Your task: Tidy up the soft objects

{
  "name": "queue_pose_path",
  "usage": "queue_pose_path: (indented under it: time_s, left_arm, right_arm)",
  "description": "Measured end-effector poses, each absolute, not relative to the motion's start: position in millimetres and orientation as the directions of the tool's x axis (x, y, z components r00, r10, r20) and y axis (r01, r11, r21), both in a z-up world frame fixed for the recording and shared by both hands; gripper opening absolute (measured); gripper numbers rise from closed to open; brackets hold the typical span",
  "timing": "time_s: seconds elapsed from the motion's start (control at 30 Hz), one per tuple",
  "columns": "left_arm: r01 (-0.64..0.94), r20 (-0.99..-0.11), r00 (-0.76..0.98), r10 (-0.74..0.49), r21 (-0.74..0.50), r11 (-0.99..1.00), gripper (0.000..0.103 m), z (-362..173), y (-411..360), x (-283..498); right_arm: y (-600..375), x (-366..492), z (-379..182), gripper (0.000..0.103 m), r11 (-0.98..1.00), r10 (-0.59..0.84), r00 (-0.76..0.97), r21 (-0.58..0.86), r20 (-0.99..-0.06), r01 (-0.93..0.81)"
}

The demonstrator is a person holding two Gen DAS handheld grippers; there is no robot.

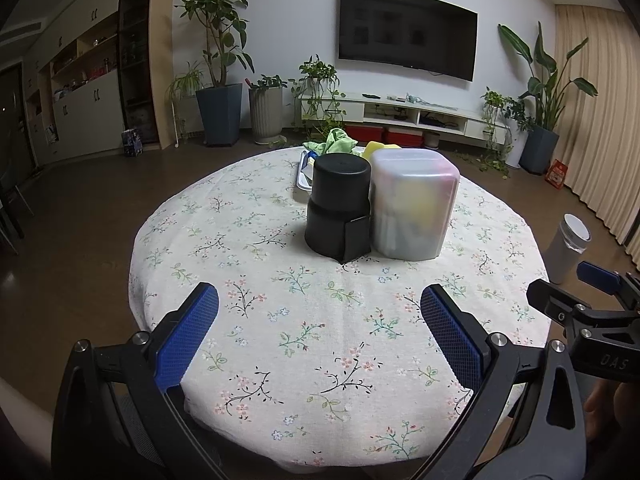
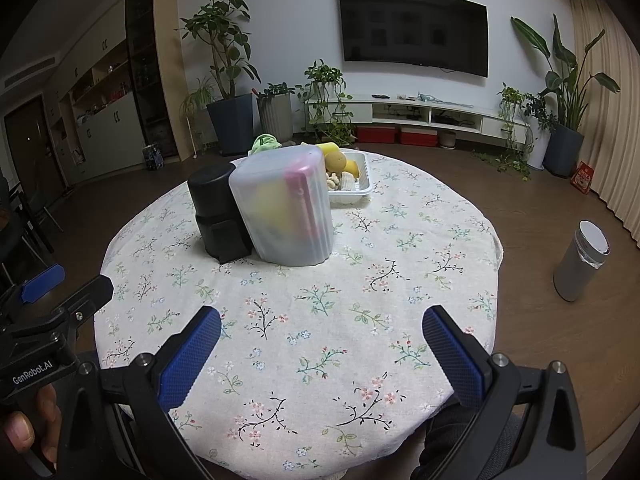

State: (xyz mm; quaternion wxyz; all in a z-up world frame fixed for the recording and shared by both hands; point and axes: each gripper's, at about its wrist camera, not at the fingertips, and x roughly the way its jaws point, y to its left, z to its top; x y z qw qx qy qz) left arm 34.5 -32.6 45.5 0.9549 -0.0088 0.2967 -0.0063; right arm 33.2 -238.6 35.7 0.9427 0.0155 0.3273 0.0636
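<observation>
Both the left tool [image 1: 320, 320] and right tool [image 2: 322, 338] hang wide open and empty over the counter's [image 2: 320, 360] near edge, well short of the soft objects [image 2: 340, 170] heaped in the white tray [image 2: 362, 191] behind the frosted container [image 2: 286, 212] and black canister [image 2: 216, 210], perhaps keeping clear

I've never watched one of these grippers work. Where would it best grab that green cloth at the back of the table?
Probably by the bunched peak of the green cloth, coming down from above. It lies crumpled behind the black container and the frosted container, so a level approach from the near side is blocked. Both the left gripper and the right gripper are open and empty.
</observation>
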Motion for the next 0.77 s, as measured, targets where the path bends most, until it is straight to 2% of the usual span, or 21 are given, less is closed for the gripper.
queue_pose_path:
  time_s: [0.77]
  left_arm:
    - [-0.004, -0.563, 0.826, -0.013, -0.03, 1.0, 0.103, 44.6, -30.8, 33.7]
  right_arm:
    - [-238.2, 30.1, 37.1, 0.103, 0.991, 0.135, 0.773, 0.068, -0.62, -0.118]
